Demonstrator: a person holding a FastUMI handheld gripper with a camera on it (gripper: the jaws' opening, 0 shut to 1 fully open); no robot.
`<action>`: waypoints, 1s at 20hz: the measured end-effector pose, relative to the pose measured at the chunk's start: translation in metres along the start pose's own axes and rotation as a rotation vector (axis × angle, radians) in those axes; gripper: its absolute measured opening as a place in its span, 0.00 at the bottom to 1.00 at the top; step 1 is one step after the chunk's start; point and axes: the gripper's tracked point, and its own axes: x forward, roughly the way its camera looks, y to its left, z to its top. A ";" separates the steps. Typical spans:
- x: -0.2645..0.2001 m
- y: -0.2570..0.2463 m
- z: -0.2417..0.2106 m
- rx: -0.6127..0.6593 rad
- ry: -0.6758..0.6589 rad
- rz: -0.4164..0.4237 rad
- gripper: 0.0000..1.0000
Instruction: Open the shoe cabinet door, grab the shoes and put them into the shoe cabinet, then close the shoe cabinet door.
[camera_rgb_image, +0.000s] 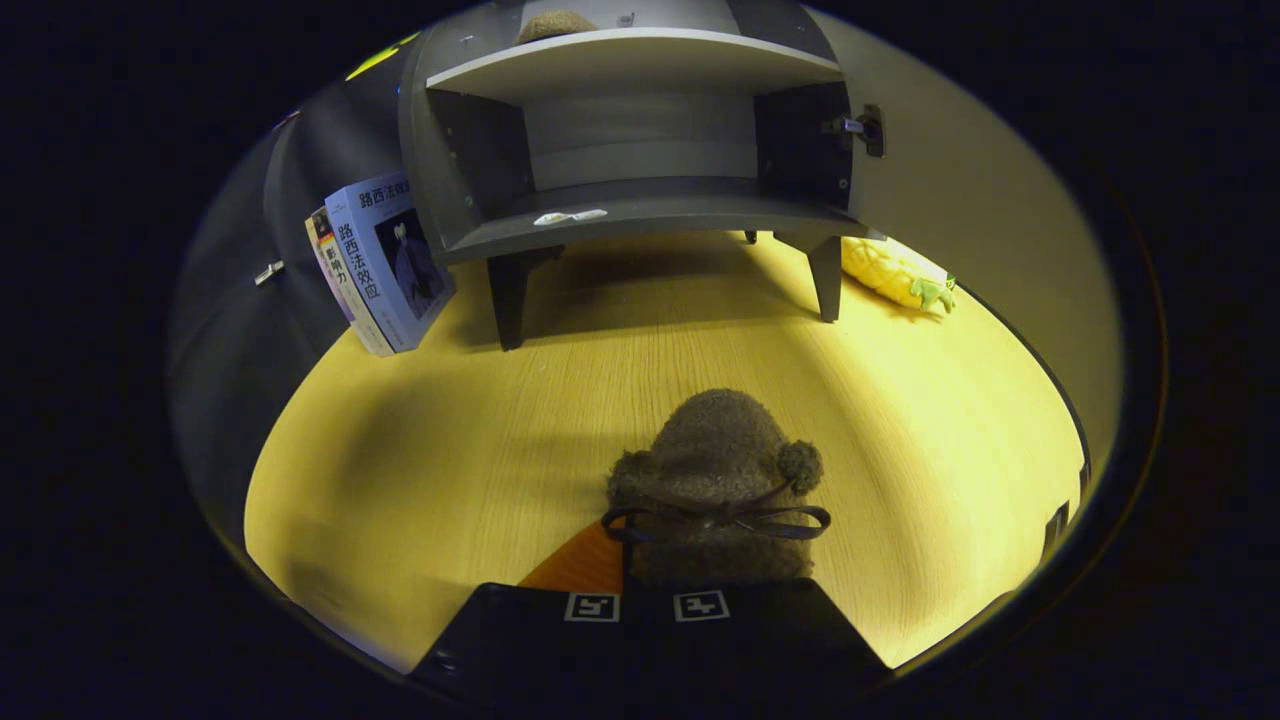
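The table (480, 420) has a light wooden top with a fine grain, and warm yellow light falls on it. Around it the booth is dark. Two books (380, 265) with blue covers stand leaning to the left, at the far left side of the table. A yellow plush toy (895, 272) with a green end lies at the far right, near a pale wall (990, 230).

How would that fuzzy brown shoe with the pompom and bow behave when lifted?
The fuzzy brown shoe, held at the gripper, looks soft and fleecy, so it probably squashes rather than slips. It seems light for its size. Its thin bow might snag.
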 end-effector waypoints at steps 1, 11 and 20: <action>-0.010 0.002 0.013 -0.009 -0.018 0.002 0.05; -0.111 0.028 0.168 0.009 -0.174 -0.012 0.05; -0.131 0.033 0.285 0.011 -0.240 0.009 0.05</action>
